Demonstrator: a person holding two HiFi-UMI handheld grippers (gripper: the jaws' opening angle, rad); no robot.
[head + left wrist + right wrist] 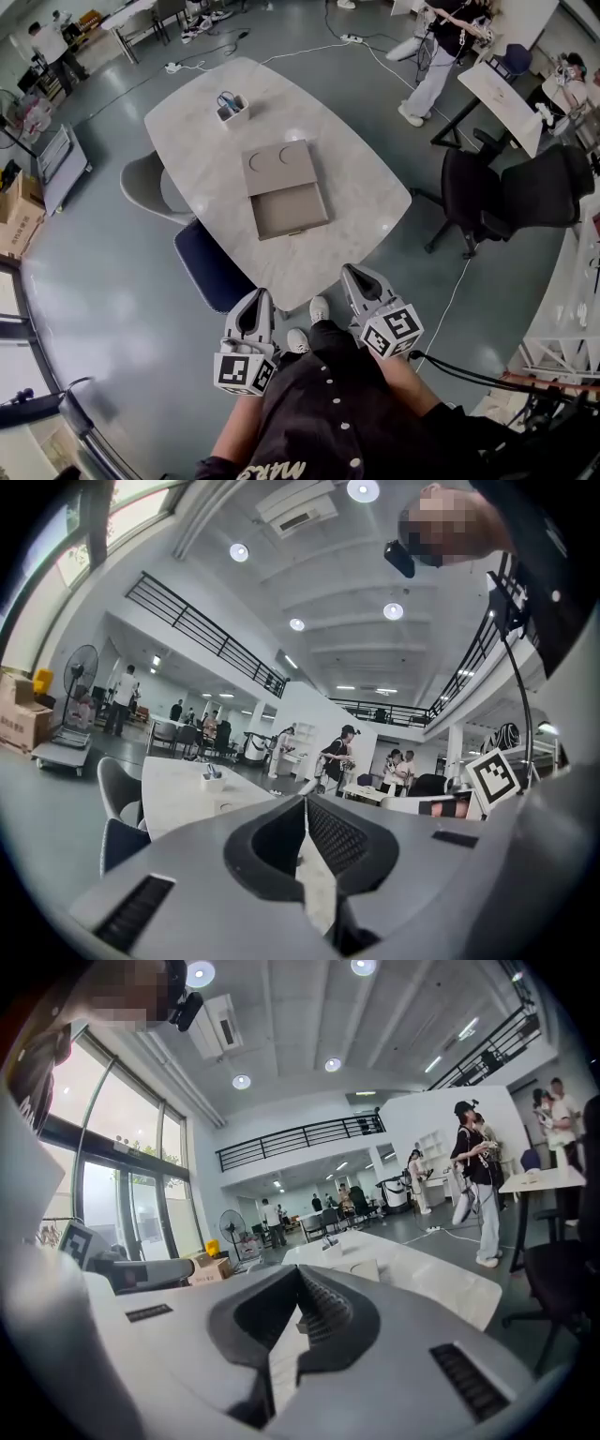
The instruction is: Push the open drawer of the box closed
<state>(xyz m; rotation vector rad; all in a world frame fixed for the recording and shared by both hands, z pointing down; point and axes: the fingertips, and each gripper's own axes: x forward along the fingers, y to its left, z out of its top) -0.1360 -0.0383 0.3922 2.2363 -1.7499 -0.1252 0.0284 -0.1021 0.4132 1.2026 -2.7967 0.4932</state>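
From the head view, I see the box (279, 165) lying in the middle of the marble table (197, 178), its open drawer (290, 212) pulled out toward me. Both grippers hang near my waist, well short of the table edge, the left gripper (261, 298) beside the right gripper (352, 273). In the left gripper view, the jaws are pressed together with nothing between them. In the right gripper view, the jaws likewise meet on nothing, pointing at the table.
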